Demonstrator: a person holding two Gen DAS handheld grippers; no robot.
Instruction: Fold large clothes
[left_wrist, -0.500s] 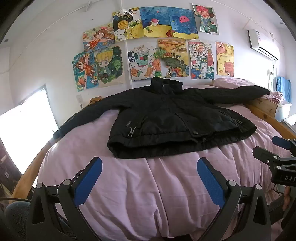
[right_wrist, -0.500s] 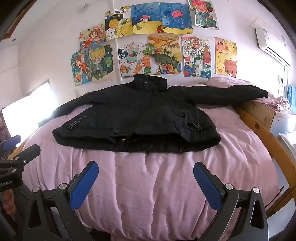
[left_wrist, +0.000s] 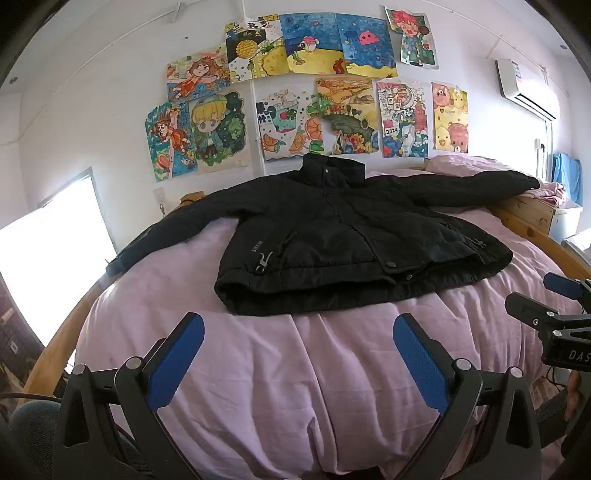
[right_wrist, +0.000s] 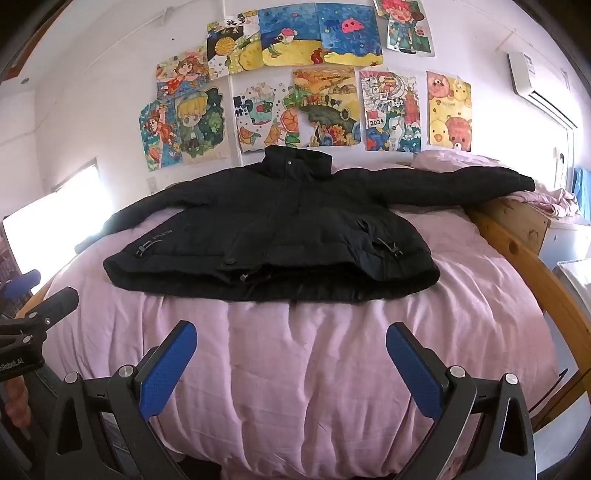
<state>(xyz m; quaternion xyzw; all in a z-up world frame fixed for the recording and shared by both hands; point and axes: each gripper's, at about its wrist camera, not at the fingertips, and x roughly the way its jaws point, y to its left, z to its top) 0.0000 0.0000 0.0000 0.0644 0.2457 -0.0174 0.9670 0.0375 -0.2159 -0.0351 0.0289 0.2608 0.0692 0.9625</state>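
Note:
A black padded jacket (left_wrist: 343, 240) lies front up and spread flat on a pink bed cover (left_wrist: 295, 369), both sleeves stretched out sideways, collar toward the wall. It also shows in the right wrist view (right_wrist: 280, 236). My left gripper (left_wrist: 298, 332) is open and empty, held over the near part of the bed, short of the jacket's hem. My right gripper (right_wrist: 291, 341) is open and empty, likewise short of the hem. The right gripper shows at the right edge of the left wrist view (left_wrist: 554, 310).
A wooden bed frame (right_wrist: 532, 266) runs along the right side. Pink pillows and bedding (right_wrist: 458, 158) lie at the far right corner under the right sleeve. Drawings (left_wrist: 314, 92) cover the wall behind. A bright window (left_wrist: 48, 266) is at the left.

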